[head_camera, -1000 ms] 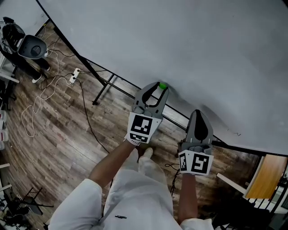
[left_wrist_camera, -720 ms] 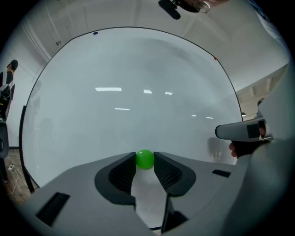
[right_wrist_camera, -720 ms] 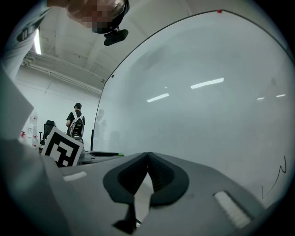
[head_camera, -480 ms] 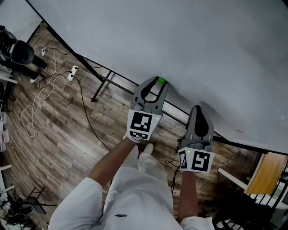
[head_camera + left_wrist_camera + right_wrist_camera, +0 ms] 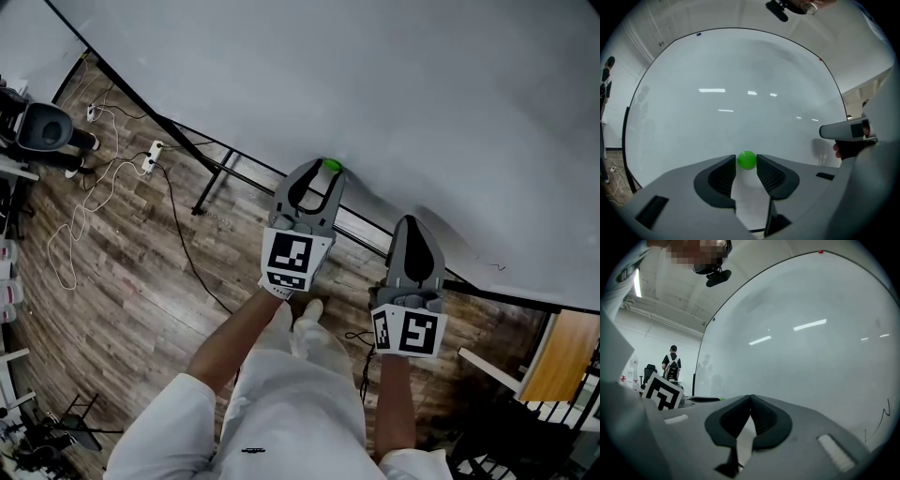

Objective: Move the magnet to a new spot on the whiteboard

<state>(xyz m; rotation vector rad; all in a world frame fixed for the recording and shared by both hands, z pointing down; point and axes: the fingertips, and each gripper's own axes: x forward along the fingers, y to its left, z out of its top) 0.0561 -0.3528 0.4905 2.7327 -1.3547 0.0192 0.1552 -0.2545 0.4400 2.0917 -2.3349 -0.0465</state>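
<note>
A small green round magnet [image 5: 330, 166] [image 5: 747, 160] sits against the whiteboard [image 5: 422, 94] [image 5: 740, 89], close to its lower edge. My left gripper [image 5: 328, 170] [image 5: 746, 162] is shut on it, a jaw tip pressing each side of the ball. To the right of it, my right gripper [image 5: 412, 223] [image 5: 750, 397] is shut with nothing between its jaws, pointing at the board [image 5: 825, 348] without holding anything.
The board's black stand frame [image 5: 223, 169] runs below it over a wood floor. White cables and a power strip [image 5: 150, 156] lie at the left near a dark chair [image 5: 42, 127]. A small pen squiggle [image 5: 879, 420] marks the board. A person [image 5: 671, 364] stands far off.
My left gripper, with the magnet in it, has shifted slightly up and to the left along the board. The right gripper has hardly moved.
</note>
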